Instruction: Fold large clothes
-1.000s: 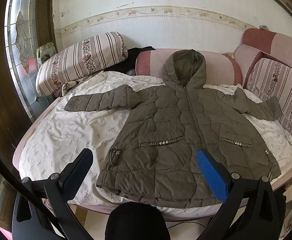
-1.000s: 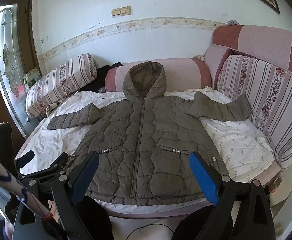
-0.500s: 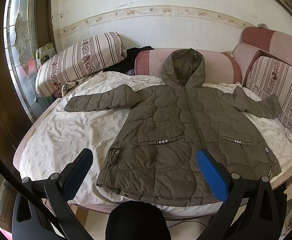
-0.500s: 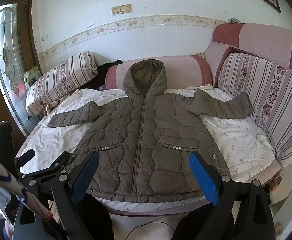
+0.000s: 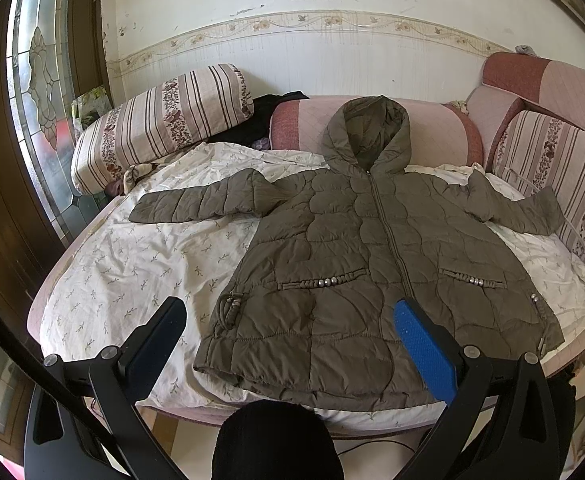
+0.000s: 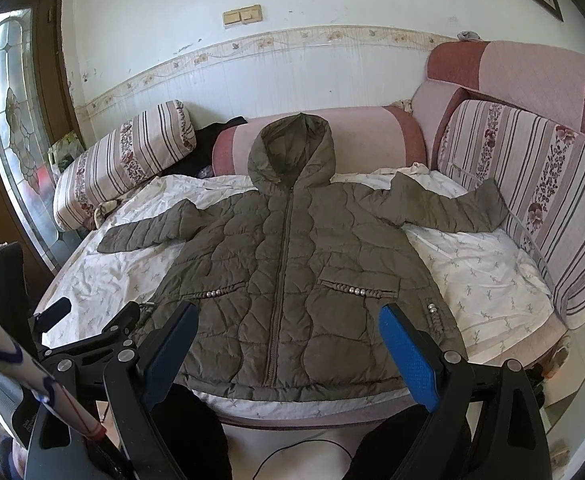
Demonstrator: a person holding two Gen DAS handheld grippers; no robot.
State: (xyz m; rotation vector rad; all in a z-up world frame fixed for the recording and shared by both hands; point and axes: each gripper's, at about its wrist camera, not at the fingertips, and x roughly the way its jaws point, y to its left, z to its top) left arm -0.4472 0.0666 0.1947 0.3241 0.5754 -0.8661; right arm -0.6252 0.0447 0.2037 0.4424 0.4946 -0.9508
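An olive quilted hooded jacket (image 5: 356,252) lies flat and zipped on a bed with a white leaf-print sheet (image 5: 140,264), both sleeves spread out and the hood resting on a pink bolster. It also shows in the right wrist view (image 6: 292,264). My left gripper (image 5: 288,340) is open and empty, hovering in front of the jacket's hem at the bed's near edge. My right gripper (image 6: 288,344) is open and empty, also in front of the hem. The left gripper's body (image 6: 88,344) shows at the lower left of the right wrist view.
A striped bolster pillow (image 5: 160,124) lies at the back left. A pink bolster (image 5: 440,132) runs along the back. Striped sofa cushions (image 6: 532,184) line the right side. A dark garment (image 5: 260,120) lies behind the pillow. A stained-glass door (image 5: 40,92) stands at the left.
Both views have crept slightly closer to the bed. The jacket has not moved and both grippers stay open.
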